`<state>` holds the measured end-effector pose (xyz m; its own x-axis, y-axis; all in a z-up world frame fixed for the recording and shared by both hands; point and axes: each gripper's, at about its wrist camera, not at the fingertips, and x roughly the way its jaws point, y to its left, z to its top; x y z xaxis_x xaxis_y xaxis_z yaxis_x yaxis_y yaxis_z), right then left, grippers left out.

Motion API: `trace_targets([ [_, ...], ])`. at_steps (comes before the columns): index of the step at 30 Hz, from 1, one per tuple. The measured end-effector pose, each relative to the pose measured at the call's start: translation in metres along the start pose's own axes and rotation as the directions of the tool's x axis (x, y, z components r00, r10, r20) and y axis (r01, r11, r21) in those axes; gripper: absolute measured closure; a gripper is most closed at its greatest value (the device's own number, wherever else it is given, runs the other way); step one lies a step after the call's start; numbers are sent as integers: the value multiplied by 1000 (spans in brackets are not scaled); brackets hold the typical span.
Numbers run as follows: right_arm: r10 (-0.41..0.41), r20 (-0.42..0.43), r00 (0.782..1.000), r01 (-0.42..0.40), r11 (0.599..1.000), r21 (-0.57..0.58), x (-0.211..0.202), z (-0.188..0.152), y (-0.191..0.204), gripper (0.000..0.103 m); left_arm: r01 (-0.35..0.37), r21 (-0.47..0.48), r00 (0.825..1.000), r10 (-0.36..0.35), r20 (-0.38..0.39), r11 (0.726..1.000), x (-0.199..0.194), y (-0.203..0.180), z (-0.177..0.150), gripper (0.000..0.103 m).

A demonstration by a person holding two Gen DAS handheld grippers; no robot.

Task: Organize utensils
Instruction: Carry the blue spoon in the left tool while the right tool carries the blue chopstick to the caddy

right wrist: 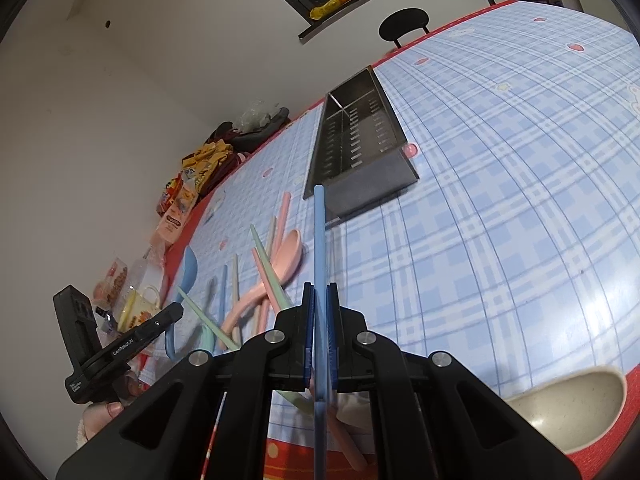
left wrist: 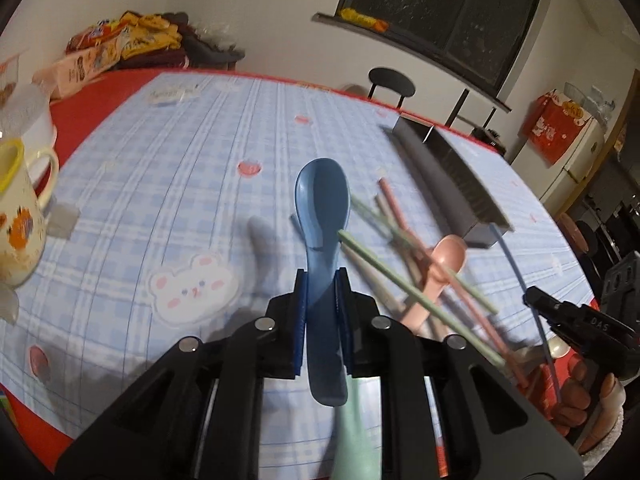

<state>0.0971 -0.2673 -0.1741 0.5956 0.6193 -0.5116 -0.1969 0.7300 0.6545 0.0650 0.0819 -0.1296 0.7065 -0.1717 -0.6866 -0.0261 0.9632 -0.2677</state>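
Note:
My left gripper [left wrist: 322, 280] is shut on the handle of a blue spoon [left wrist: 322, 196], held above the checked tablecloth. My right gripper [right wrist: 320, 292] is shut on a blue chopstick [right wrist: 319, 236] whose tip points toward the grey metal utensil holder [right wrist: 360, 148]. The chopstick also shows in the left wrist view [left wrist: 520, 276], as does the holder [left wrist: 448, 176]. A loose pile lies on the cloth: a pink spoon [left wrist: 444, 268], green chopsticks [left wrist: 404, 284] and pink chopsticks [left wrist: 394, 204]. The pile also shows in the right wrist view [right wrist: 276, 268].
A yellow-rimmed mug [left wrist: 18, 216] stands at the left edge. Snack packets [left wrist: 120, 40] sit at the far corner. A beige spoon [right wrist: 568, 404] lies by the table's near edge. A black chair [left wrist: 390, 84] stands beyond the table.

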Motion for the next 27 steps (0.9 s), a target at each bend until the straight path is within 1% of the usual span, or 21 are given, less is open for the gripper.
trace_targets([
  [5,2,23,1000,-1,1000,-24,-4,26,4,96,49,24,999,-49,15,999,-5,-21,20,85],
  [8,1,32,999,0,999,-44,-5,43,7,96,26,54,999,-28,22,998,0,-33,30,85],
  [11,-3,47,999,7,998,-69,-7,52,9,96,28,22,1000,-29,3,999,6,-28,32,85],
  [16,-3,36,999,5,998,-56,-1,54,5,96,-25,-4,999,25,-37,1000,18,-10,22,85],
  [20,-1,24,1000,2,999,-43,4,48,3,96,-48,-42,997,45,-58,998,22,6,16,85],
  [24,-12,15,1000,12,999,-48,6,45,5,96,-36,-59,998,33,-54,998,18,11,15,85],
  [27,-18,16,1000,19,998,-54,6,48,5,96,-9,-64,999,6,-44,998,15,7,21,85],
])
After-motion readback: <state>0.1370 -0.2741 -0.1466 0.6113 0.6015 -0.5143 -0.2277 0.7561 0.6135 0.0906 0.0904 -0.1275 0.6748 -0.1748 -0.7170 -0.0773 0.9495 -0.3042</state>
